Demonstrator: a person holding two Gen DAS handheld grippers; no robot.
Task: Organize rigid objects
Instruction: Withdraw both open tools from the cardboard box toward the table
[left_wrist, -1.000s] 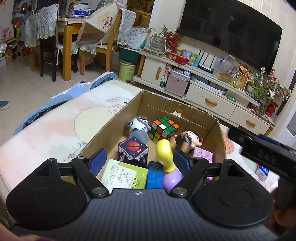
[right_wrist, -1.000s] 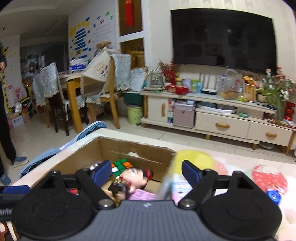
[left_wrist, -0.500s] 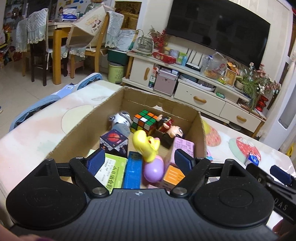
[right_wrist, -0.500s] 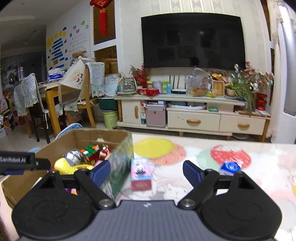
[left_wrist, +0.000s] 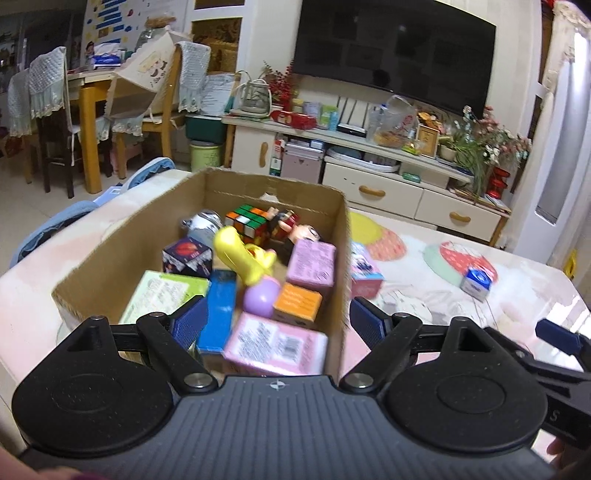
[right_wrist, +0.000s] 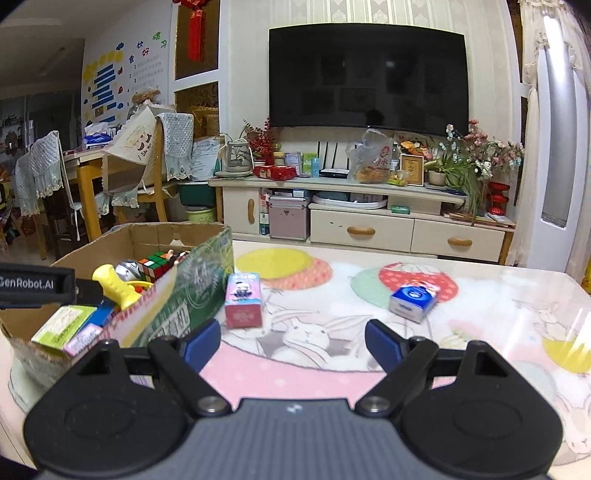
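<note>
Blue-padded, my left tongs (left_wrist: 277, 325) hang wide and empty over the near end of the cardboard box (left_wrist: 341, 236), having released into it; the box now holds cartons, a cube puzzle (left_wrist: 246, 220) and a yellow toy (left_wrist: 240, 254). My right tongs (right_wrist: 293, 345), wide and empty, have swung out over the counter (right_wrist: 480, 321), pointing slightly downward. Beyond them, a pink carton (right_wrist: 243, 301) stands just beside the box wall, and a blue carton (right_wrist: 412, 301) lies farther right: both, I judge, remain outstanding

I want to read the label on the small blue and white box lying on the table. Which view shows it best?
The right wrist view: the blue and white box is nearer and its top faces the camera. In the left wrist view it is smaller, far right.
</note>
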